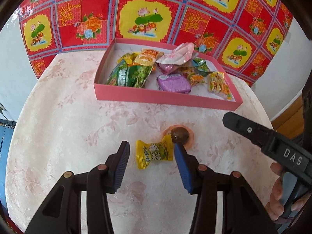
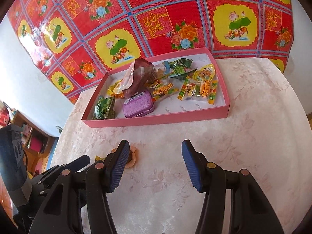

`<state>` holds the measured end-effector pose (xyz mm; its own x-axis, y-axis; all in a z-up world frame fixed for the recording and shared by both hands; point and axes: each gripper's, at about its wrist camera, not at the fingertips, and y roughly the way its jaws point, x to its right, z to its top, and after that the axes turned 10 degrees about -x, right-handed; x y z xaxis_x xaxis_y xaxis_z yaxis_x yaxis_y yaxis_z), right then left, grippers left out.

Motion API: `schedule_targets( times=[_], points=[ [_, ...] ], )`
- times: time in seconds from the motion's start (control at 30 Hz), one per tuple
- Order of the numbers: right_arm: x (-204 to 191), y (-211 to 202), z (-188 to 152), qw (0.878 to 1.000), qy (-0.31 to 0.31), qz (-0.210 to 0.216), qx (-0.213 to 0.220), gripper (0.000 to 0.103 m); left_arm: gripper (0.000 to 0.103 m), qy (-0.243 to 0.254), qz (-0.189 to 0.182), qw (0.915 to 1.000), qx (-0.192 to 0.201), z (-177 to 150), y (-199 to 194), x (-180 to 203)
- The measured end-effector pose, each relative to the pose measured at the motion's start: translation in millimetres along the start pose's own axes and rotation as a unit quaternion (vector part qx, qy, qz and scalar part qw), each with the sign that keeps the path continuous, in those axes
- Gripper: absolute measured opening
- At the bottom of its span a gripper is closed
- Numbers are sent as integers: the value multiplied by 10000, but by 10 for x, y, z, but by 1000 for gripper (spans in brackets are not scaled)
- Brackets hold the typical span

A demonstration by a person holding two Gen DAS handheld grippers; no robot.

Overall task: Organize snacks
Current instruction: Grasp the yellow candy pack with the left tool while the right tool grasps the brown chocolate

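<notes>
A yellow wrapped candy (image 1: 154, 154) lies on the pale floral tablecloth, between the open blue pads of my left gripper (image 1: 151, 148), not touched. Just beyond it sits a brown jelly cup (image 1: 180, 135) with a peach rim; it also shows in the right wrist view (image 2: 132, 157), partly behind my left finger. My right gripper (image 2: 156, 148) is open and empty over bare cloth; its black body (image 1: 273, 146) shows at the right of the left wrist view. A pink box (image 1: 165, 98) (image 2: 156, 120) behind holds several snack packets and a purple tin (image 1: 173, 82) (image 2: 138, 106).
The round table (image 1: 58, 126) stands against a wall hung with red and yellow floral sheeting (image 1: 144, 17). A wooden shelf (image 2: 33, 134) stands to the left of the table. The table edge curves close on both sides.
</notes>
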<state>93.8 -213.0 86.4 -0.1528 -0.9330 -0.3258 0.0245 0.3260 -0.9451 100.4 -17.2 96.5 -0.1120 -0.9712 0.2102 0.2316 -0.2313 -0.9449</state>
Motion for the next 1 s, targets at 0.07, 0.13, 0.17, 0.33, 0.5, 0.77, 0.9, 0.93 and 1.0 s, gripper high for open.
schedule_targets(
  times=[0.07, 0.13, 0.17, 0.33, 0.5, 0.77, 0.9, 0.93, 1.0],
  points=[
    [5, 9, -2, 10000, 16, 3, -10, 57, 50, 19, 8, 10000, -30, -11, 27, 9],
    [8, 18, -5, 10000, 28, 1, -23, 57, 50, 55, 9, 10000, -65, -23, 58, 24],
    [10, 21, -3, 10000, 31, 1, -28, 57, 50, 73, 11, 9999, -81, -26, 73, 33],
    [15, 41, -3, 10000, 49, 2, -58, 57, 50, 114, 64, 9999, -49, -34, 103, 52],
    [17, 57, -6, 9999, 60, 2, -85, 57, 49, 160, 127, 9998, 16, -41, 107, 71],
    [15, 74, -15, 9999, 60, -16, -95, 57, 35, 341, 95, 9993, 95, -52, 108, 89],
    [-4, 91, -24, 9999, 31, -23, -115, 57, 26, 301, 58, 9994, 170, -49, 70, 54],
    [-13, 94, -24, 9999, 20, -31, -118, 57, 26, 273, 51, 9994, 184, -44, 59, 37],
    [-27, 103, -23, 9999, -5, -39, -132, 57, 25, 197, 33, 9996, 204, -37, 39, -13]
  ],
)
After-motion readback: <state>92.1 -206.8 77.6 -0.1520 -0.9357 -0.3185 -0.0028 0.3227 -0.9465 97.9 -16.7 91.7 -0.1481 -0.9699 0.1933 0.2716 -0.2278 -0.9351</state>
